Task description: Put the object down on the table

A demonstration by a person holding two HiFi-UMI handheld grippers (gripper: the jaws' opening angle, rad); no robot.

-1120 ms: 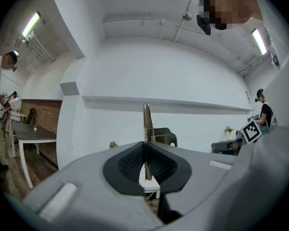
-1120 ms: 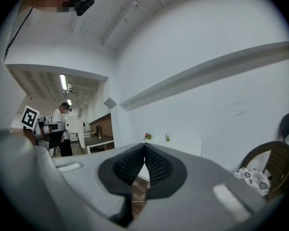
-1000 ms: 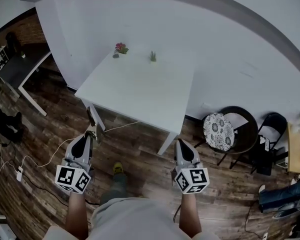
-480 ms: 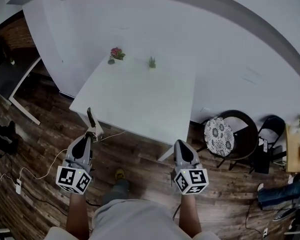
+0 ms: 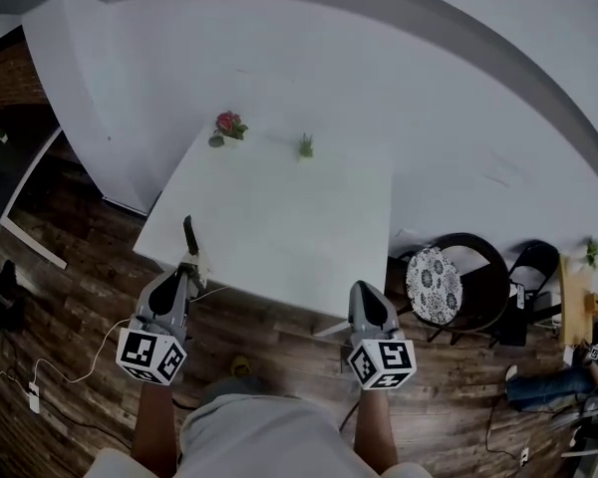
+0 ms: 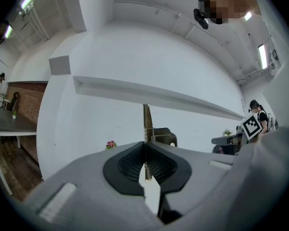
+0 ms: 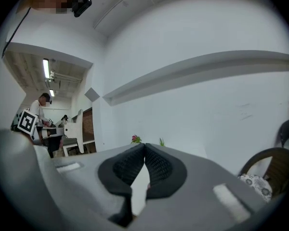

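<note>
My left gripper (image 5: 186, 272) is shut on a slim tool (image 5: 189, 237) whose dark end sticks up over the near left edge of the white table (image 5: 279, 207). In the left gripper view the tool (image 6: 147, 121) rises as a thin brownish strip with a small spring and a dark part, pinched between the closed pads of the left gripper (image 6: 145, 146). My right gripper (image 5: 367, 289) hovers at the table's near right corner, shut with nothing in it. The right gripper view shows its pads (image 7: 156, 162) pressed together.
A pink flower (image 5: 226, 124) and a small green plant (image 5: 306, 146) stand at the table's far edge by the white wall. A round chair with a patterned cushion (image 5: 436, 272) and a dark folding chair (image 5: 526, 287) stand to the right. Cables lie on the wooden floor (image 5: 70, 366).
The table has come closer in the head view. Both grippers, earlier over the floor short of it, now reach its near edge. The left gripper still holds the tool.
</note>
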